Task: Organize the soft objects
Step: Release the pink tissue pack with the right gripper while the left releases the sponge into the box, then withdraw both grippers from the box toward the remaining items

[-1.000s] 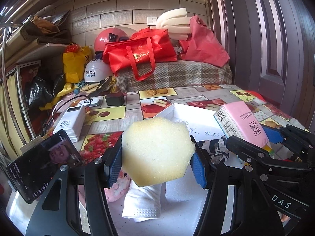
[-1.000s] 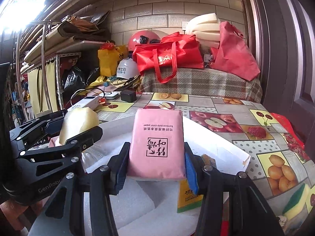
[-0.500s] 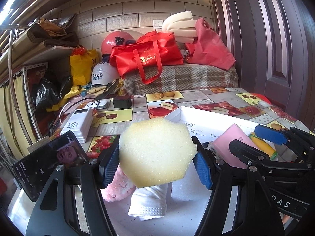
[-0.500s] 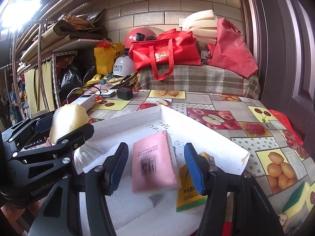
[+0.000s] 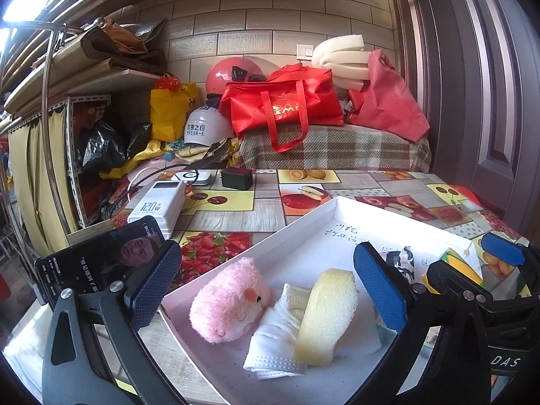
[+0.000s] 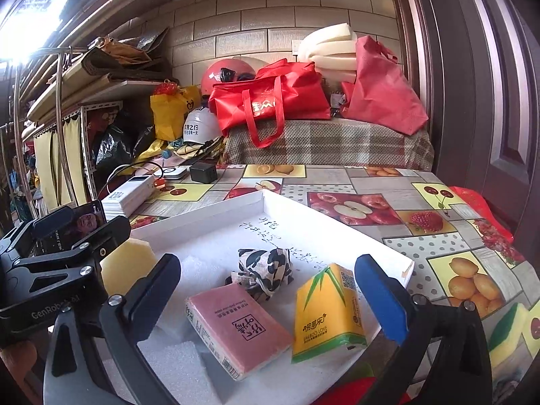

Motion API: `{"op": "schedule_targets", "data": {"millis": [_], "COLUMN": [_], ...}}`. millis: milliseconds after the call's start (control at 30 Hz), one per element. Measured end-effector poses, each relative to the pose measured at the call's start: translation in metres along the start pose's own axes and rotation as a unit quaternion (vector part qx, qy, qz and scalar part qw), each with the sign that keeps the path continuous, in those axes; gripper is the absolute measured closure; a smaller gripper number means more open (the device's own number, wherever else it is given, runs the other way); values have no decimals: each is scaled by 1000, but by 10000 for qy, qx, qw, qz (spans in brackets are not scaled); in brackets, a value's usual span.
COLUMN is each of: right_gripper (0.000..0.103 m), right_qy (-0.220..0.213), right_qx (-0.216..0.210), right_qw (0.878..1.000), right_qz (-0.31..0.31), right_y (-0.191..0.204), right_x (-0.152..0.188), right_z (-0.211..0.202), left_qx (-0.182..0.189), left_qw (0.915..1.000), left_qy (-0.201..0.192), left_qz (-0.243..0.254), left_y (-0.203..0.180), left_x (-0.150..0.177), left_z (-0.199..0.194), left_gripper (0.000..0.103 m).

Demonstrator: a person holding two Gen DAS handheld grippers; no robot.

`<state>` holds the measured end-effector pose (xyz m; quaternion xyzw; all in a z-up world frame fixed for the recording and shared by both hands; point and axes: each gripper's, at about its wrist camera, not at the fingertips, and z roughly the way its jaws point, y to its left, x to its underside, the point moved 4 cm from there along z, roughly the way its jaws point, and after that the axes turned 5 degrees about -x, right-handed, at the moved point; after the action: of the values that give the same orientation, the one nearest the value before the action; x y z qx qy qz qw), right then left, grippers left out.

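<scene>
A white tray (image 5: 303, 216) lies on the fruit-print table. In it a yellow sponge (image 5: 325, 317) leans on a white face mask (image 5: 276, 341), beside a pink plush toy (image 5: 229, 300). My left gripper (image 5: 266, 253) hovers over them, jaws opening wide, touching nothing. In the right wrist view a pink tissue pack (image 6: 236, 327) lies flat in the tray (image 6: 202, 212), next to a yellow tissue pack (image 6: 325, 314) and a black-and-white cloth (image 6: 263, 266). My right gripper (image 6: 268, 265) is above them, jaws opening, its pads clear of the packs.
A white power bank (image 5: 158, 206), a phone (image 5: 98, 263) and a black charger (image 5: 236, 178) lie left of and behind the tray. Red bags (image 5: 287, 108) and helmets crowd the back. A green-and-yellow sponge (image 6: 509, 330) sits at the table's right edge.
Both grippers opened wide. The yellow sponge dropped from the left one onto the mask in the tray. The pink tissue pack fell from the right one and lies flat in the tray.
</scene>
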<state>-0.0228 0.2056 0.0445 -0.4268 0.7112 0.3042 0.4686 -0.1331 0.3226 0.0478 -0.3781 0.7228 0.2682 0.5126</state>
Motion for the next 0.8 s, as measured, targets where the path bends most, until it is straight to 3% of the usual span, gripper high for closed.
{"op": "schedule_targets", "data": {"millis": [300, 800], "right_gripper": [0, 0], "right_qy": [-192, -335], "right_qx": [34, 71], "right_qw": [9998, 9993], "right_qz": [-29, -162], "right_y": [0, 5], "right_x": [-1, 10], "right_z": [-6, -38], "left_qx": [-29, -35], "left_qw": [9997, 9996], "left_qy": [-242, -204], "left_qz": [-46, -171], "left_y": [2, 5], "left_x": [-1, 6], "left_z": [-10, -28], "left_gripper": [0, 0]}}
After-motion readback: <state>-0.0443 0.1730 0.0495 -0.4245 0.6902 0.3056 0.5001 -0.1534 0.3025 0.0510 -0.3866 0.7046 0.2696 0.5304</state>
